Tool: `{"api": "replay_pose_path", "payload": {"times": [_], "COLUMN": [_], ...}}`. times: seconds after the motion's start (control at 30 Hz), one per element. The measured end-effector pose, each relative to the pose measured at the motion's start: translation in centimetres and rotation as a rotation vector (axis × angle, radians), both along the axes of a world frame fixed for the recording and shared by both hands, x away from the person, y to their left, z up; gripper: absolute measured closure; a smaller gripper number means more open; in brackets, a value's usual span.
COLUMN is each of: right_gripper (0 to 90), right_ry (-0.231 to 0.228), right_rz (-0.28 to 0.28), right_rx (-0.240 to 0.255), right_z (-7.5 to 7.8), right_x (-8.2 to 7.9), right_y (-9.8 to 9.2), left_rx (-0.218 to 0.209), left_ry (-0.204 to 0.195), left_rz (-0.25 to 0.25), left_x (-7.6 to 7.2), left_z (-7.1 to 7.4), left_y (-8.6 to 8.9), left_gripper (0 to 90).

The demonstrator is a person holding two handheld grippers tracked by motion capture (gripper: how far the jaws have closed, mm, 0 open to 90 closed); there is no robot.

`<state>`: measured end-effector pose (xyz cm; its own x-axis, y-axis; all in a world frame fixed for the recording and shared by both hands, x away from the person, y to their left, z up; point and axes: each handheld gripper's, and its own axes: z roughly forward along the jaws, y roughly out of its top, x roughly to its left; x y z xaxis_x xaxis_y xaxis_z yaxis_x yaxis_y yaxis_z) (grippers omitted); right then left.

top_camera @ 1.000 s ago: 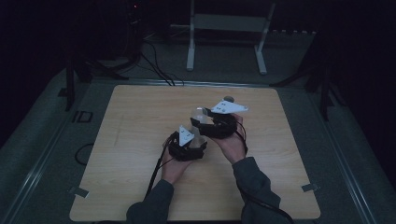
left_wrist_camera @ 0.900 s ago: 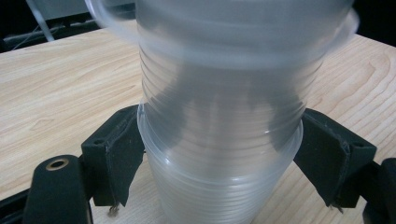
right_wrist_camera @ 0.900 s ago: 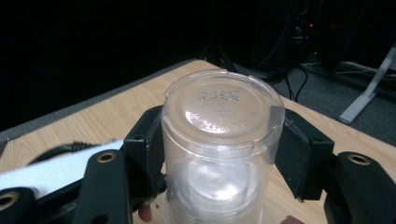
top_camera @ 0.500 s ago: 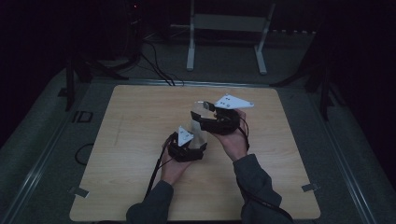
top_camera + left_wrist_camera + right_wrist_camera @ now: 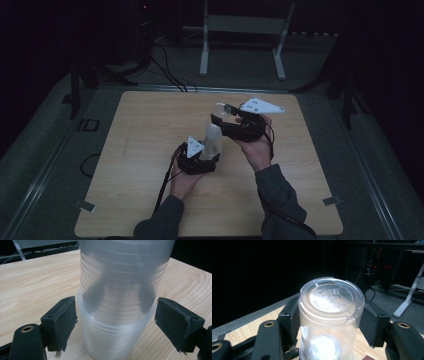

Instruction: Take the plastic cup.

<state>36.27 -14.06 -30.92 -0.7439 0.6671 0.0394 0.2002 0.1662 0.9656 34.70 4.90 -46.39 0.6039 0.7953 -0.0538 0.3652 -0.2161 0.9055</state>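
Left gripper view tells me my left tongs [image 5: 116,325] have just been opening: both pads stand clear of the cup stack [image 5: 117,322] on the tabletop [image 5: 32,277]. My right tongs [image 5: 329,320] pinch 1 upside-down cup [image 5: 331,315], now lifted higher off the stack. Separation looks done; every cup is empty.

On the wooden desk [image 5: 140,145], the left gripper [image 5: 202,159] sits low near the middle, a pale translucent cup stack [image 5: 213,140] rising just in front of it. The right gripper [image 5: 231,120], raised above and beyond it in the person's hand, holds a clear cup [image 5: 220,108]. A white metal stand [image 5: 245,30] occupies the floor behind the desk.
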Motion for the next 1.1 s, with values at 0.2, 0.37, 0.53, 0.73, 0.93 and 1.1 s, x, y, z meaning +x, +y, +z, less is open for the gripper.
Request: {"api": "replay_pose_path", "payload": {"times": [0.2,0.37,0.53,0.73,0.93,1.1], "right_gripper": [39.7,39.8,39.9,40.1,40.2,40.3], "right_ry": [-0.011,-0.017,-0.024,-0.04,-0.05,-0.047], "right_rz": [-0.003,-0.012,-0.018,-0.029,-0.047,-0.068], "right_rx": [0.01,0.017,0.009,0.021,0.028,0.033], "right_z": [0.4,0.5,0.6,1.0,1.3,1.1], "right_x": [-0.4,-0.6,-0.9,-1.3,-1.7,-1.8], "right_y": [-0.8,-1.7,-2.0,-2.9,-3.9,-4.8], "left_rx": [0.002,-0.003,-0.006,0.001,-0.002,0.0], "left_ry": [-0.002,0.002,0.002,0.001,-0.005,-0.002], "left_rz": [-0.008,-0.008,-0.015,-0.014,-0.018,-0.025], "left_x": [-0.4,-0.6,-0.9,-1.3,-1.6,-1.6], "left_z": [0.1,0.0,-0.1,-0.1,0.0,-0.2], "left_y": [0.1,0.6,0.8,1.4,1.4,1.2], "left_gripper": [17.8,18.8,19.8,20.6,20.6,21.0]}}
